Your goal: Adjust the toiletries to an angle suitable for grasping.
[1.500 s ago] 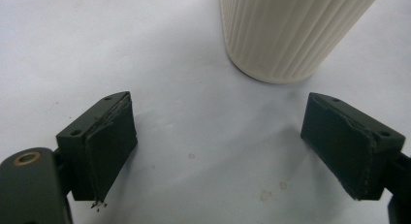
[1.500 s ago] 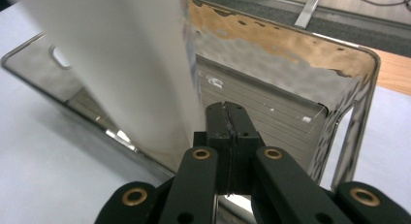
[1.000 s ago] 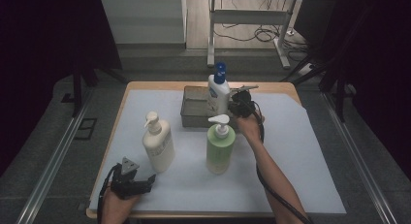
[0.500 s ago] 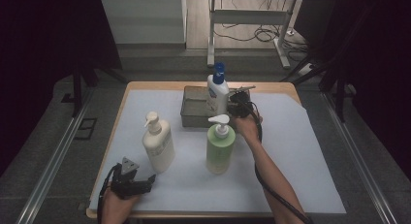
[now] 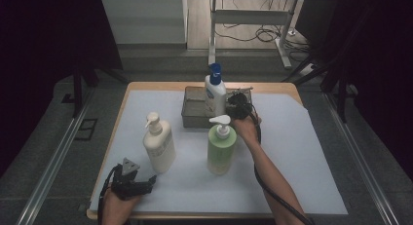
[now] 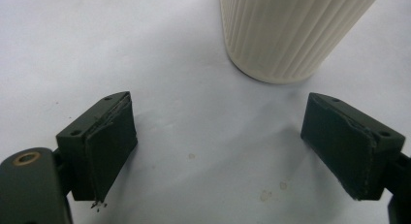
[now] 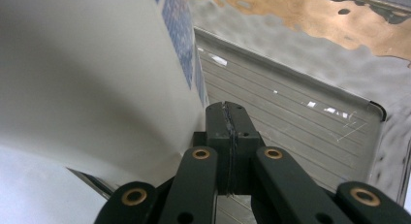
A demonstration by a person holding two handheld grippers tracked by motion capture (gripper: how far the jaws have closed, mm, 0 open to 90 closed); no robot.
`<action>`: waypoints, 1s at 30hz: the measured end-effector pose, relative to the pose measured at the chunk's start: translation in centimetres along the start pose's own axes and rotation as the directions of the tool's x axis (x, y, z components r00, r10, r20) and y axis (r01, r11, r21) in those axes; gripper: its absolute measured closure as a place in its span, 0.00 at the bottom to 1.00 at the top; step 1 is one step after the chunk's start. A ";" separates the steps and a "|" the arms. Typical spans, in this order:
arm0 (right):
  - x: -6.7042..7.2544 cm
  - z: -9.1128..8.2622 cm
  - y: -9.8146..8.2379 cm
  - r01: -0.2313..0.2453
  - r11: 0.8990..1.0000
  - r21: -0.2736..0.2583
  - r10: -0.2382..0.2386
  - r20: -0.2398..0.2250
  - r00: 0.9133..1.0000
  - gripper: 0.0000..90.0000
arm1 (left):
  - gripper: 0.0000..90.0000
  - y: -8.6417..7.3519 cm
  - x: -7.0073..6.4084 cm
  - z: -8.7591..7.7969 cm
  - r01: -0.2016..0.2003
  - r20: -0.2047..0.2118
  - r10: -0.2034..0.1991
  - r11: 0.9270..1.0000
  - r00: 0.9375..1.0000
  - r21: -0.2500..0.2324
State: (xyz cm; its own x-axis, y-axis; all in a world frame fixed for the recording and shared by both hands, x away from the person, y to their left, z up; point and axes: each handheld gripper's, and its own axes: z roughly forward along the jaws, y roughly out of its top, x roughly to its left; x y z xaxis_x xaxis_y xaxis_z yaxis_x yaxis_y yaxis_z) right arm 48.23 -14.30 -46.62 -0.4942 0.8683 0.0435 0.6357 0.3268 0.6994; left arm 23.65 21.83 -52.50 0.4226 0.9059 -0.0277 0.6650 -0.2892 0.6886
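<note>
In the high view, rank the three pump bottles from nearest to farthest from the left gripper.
From the left gripper, at the table's near left edge:
1. Cream pump bottle, just beyond it, slightly right.
2. Green pump bottle, further right, mid-table.
3. White bottle with blue pump, at the far side, standing in the metal tray.

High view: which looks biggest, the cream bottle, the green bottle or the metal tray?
1. Metal tray, widest.
2. and 3. Cream bottle and green bottle look about alike; I can't rank them.
</note>
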 end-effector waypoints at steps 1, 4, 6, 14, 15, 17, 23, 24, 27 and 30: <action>0.0 0.0 0.0 0.004 1.000 0.001 -0.004 -0.001 1.000 1.00 | 0.14 0.0 0.0 0.0 0.000 0.000 0.000 1.000 1.000 0.000; 0.2 0.1 0.0 0.007 1.000 0.001 -0.007 -0.001 1.000 1.00 | 0.14 0.0 0.0 0.0 0.000 0.000 0.000 1.000 1.000 0.000; 0.2 0.1 0.1 0.008 1.000 0.002 -0.008 -0.001 1.000 1.00 | 0.14 0.0 0.0 0.0 0.000 0.000 0.000 1.000 1.000 0.000; 0.5 0.3 0.2 0.011 1.000 -0.001 -0.011 -0.020 1.000 0.99 | 0.14 0.0 0.0 0.0 0.000 0.000 0.000 1.000 1.000 0.000; 0.6 0.3 0.2 0.014 1.000 -0.003 -0.014 -0.023 1.000 0.99 | 0.14 0.0 0.0 0.0 0.000 0.000 0.000 1.000 1.000 0.001; 0.7 0.4 0.3 0.018 1.000 -0.004 -0.018 -0.030 0.999 0.99 | 0.14 0.0 0.0 0.0 0.000 0.000 0.000 1.000 1.000 0.000; 1.2 0.6 0.6 0.029 1.000 -0.004 -0.029 -0.042 0.999 0.99 | 0.14 0.0 0.0 0.0 0.000 0.000 0.000 1.000 1.000 0.001; 1.2 0.6 0.6 0.030 1.000 -0.002 -0.030 -0.043 0.999 0.99 | 0.14 0.0 0.0 0.0 0.000 0.000 0.000 1.000 1.000 0.001; 1.5 0.7 0.7 0.038 0.999 -0.001 -0.038 -0.046 0.998 0.99 | 0.14 0.0 0.0 0.0 0.000 0.000 0.000 1.000 1.000 0.001; 1.6 0.8 0.9 0.045 0.999 -0.002 -0.045 -0.051 0.998 0.98 | 0.14 0.0 0.0 0.0 0.000 0.001 0.000 1.000 1.000 0.001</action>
State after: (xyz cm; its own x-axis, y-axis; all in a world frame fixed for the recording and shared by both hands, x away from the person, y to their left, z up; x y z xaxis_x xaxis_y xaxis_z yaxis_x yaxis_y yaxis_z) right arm 48.42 -12.32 -46.49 -0.5520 0.8324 0.0480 0.6114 0.3650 0.7021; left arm 23.66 21.83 -52.50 0.4230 0.9057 -0.0281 0.6655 -0.2894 0.6880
